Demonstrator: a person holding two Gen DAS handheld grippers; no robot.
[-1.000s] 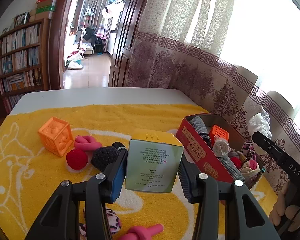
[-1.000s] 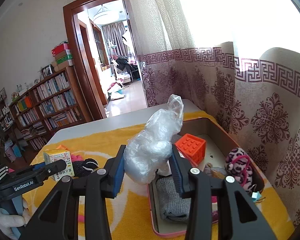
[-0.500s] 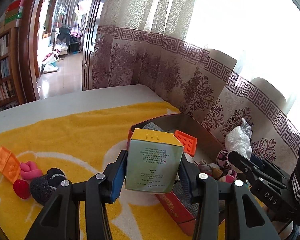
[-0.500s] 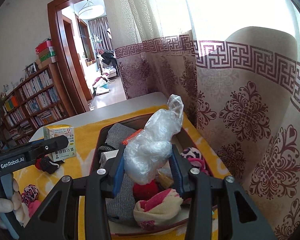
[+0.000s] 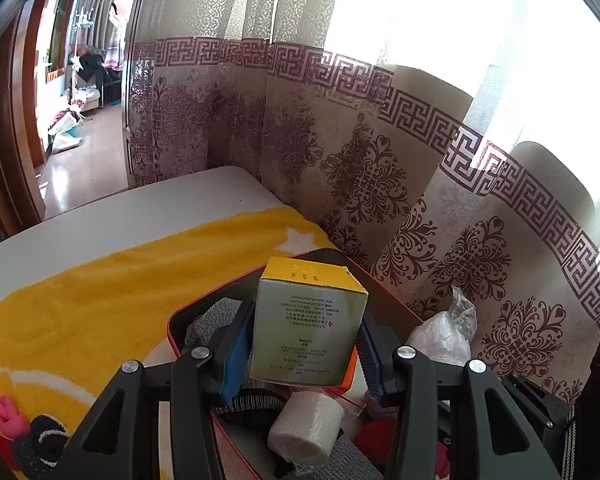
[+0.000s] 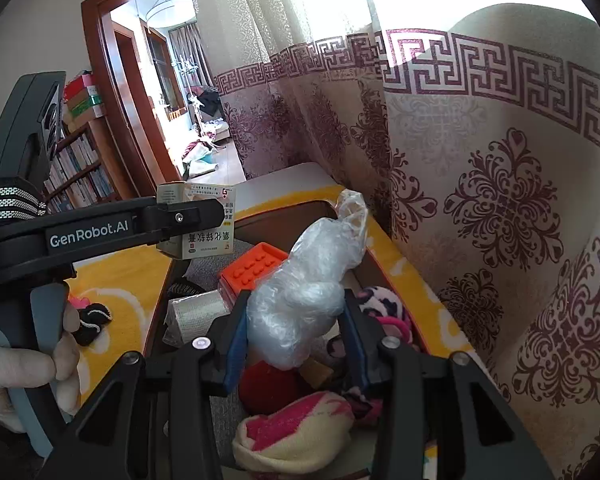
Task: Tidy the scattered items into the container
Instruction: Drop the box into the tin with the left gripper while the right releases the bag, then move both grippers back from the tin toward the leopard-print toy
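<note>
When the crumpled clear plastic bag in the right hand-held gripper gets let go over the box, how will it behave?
The plastic bag looks floppy and very light: it bulges past the right hand-held gripper pads, so it may spring back. It would probably settle on the heaped items in the container rather than sink.

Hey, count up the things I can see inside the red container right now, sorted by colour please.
Inside the red-rimmed container, right wrist view:
Orange: 1, studded plastic block
Grey: 2, knit cloth, tape roll
Red: 1, fuzzy ball
Pink and cream: 1, rolled sock
Leopard-print pink: 1, plush
Total: 6
</note>
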